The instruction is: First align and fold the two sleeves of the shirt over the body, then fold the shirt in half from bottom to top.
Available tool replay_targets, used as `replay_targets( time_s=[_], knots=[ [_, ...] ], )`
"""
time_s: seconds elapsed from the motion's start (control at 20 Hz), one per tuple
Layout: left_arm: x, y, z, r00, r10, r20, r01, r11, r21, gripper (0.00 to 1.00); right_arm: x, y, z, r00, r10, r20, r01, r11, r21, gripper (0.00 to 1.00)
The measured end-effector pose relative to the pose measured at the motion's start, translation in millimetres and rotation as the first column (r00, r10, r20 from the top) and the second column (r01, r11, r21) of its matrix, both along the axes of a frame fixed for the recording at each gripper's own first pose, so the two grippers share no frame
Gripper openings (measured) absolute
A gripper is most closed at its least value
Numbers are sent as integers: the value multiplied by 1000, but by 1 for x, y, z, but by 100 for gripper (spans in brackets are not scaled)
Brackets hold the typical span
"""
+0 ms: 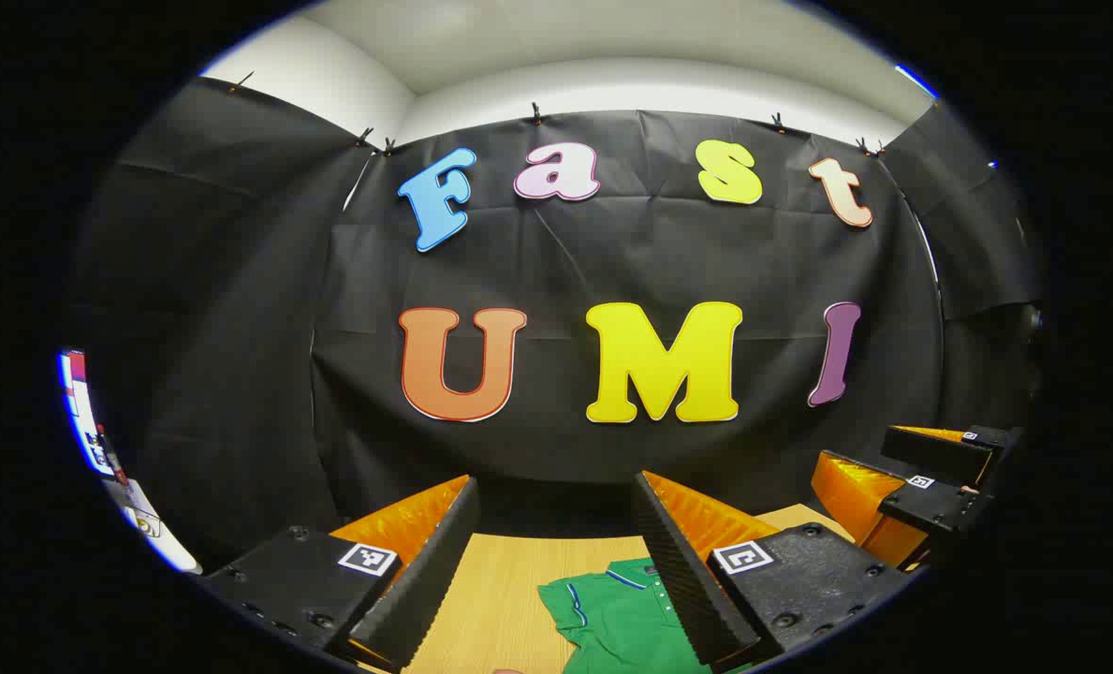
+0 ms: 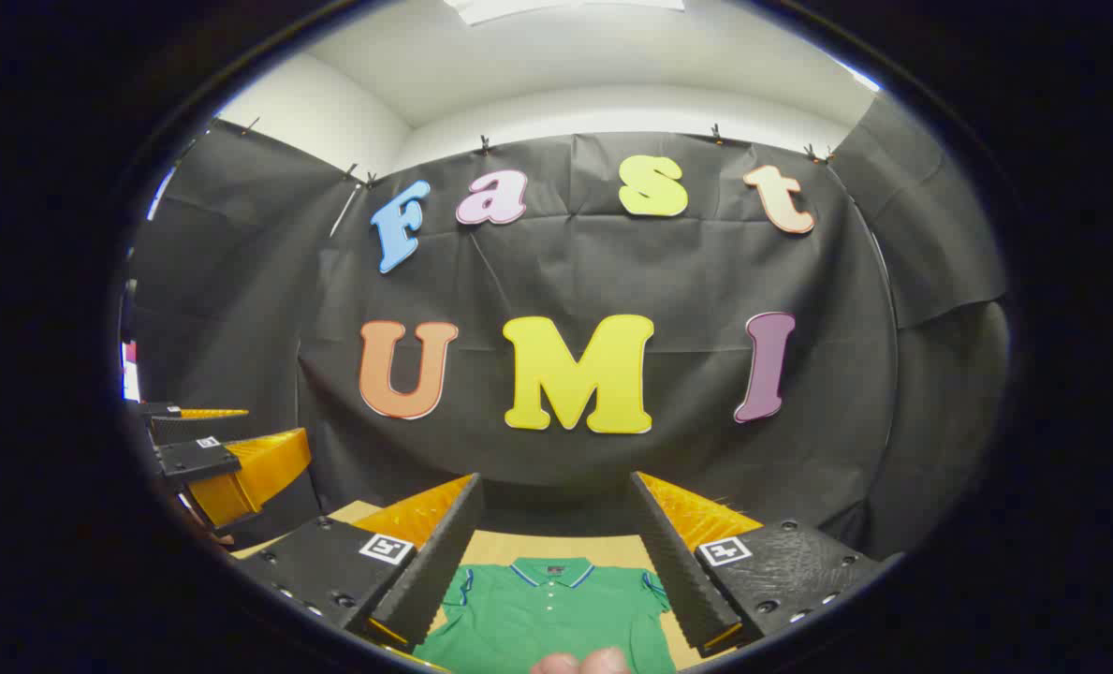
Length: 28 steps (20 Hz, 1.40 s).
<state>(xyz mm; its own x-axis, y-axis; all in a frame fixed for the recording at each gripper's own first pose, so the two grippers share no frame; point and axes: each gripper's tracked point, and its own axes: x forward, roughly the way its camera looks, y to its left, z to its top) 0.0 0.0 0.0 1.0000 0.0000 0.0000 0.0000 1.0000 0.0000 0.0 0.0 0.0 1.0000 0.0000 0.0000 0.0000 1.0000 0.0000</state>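
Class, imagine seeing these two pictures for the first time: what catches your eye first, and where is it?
A green polo shirt lies flat on the wooden table, collar toward the black cloth wall. Both grippers hang open above it: the left gripper near its left shoulder, the right gripper over the collar.

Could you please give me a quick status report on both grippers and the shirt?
Left gripper open, raised above the table. Right gripper open, also raised. Green shirt flat on the table, collar away, sleeves not yet folded. Nothing in the way.

No readable text or labels
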Motion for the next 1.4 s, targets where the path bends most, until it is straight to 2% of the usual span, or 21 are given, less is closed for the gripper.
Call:
replay_targets(
  time_s=[0.45,0.9,1.4],
  knots=[
    [6,-2,-4,1000,9,-18,-9,1000,-6,100,10,-5,3,1000,-4,2,4,1000,0,95],
    [8,-18,-2,1000,-21,-15,21,1000,-12,100,11,-23,4,1000,-23,3,23,1000,-4,94],
    [12,-41,-11,998,-41,-37,41,999,-11,100,13,-58,-14,998,-47,-48,47,999,2,95]
  ],
)
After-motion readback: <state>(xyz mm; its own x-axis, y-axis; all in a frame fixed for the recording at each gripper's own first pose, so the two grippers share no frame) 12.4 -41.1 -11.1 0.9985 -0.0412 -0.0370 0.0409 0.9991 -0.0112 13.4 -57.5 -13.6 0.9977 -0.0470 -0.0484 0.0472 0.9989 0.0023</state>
